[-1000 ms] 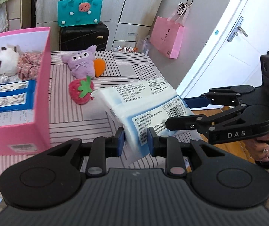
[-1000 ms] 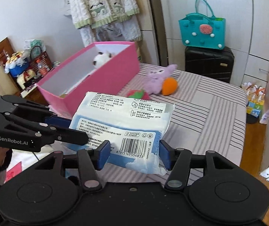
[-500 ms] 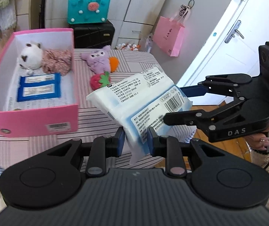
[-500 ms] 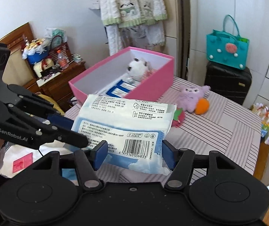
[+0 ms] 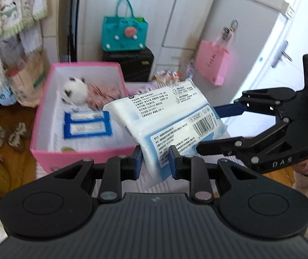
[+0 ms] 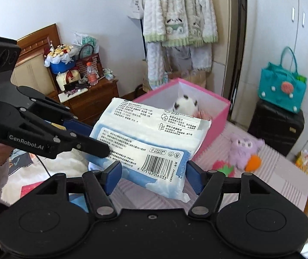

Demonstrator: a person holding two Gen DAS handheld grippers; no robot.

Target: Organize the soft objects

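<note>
A white and blue tissue pack (image 5: pixel 164 116) (image 6: pixel 154 133) hangs in the air between both grippers, beside the pink box (image 5: pixel 39 118) (image 6: pixel 214 127). My left gripper (image 5: pixel 155 161) (image 6: pixel 98 138) is shut on one end of it. My right gripper (image 6: pixel 154 177) (image 5: pixel 208 129) has the pack's other end between its blue pads; its jaws are opening, with the pads still against the pack. In the box lie a white plush (image 5: pixel 75 90), a pink cloth (image 5: pixel 104 93) and two blue packets (image 5: pixel 87 124). A purple plush (image 6: pixel 241 149), an orange carrot (image 6: pixel 253 163) and a strawberry (image 6: pixel 220 168) lie on the striped table (image 6: pixel 283 177).
A teal bag (image 5: pixel 124 34) sits on a black suitcase (image 5: pixel 132 64) behind the table. A pink paper bag (image 5: pixel 211 68) hangs by the white door. A wooden cabinet (image 6: pixel 89 99) with clutter and hanging clothes (image 6: pixel 175 21) stand at the left. Shoes (image 5: pixel 3 133) lie on the floor.
Both grippers have lifted the pack and carried it toward the pink box. The right gripper's pads stand a little wider apart than before.
</note>
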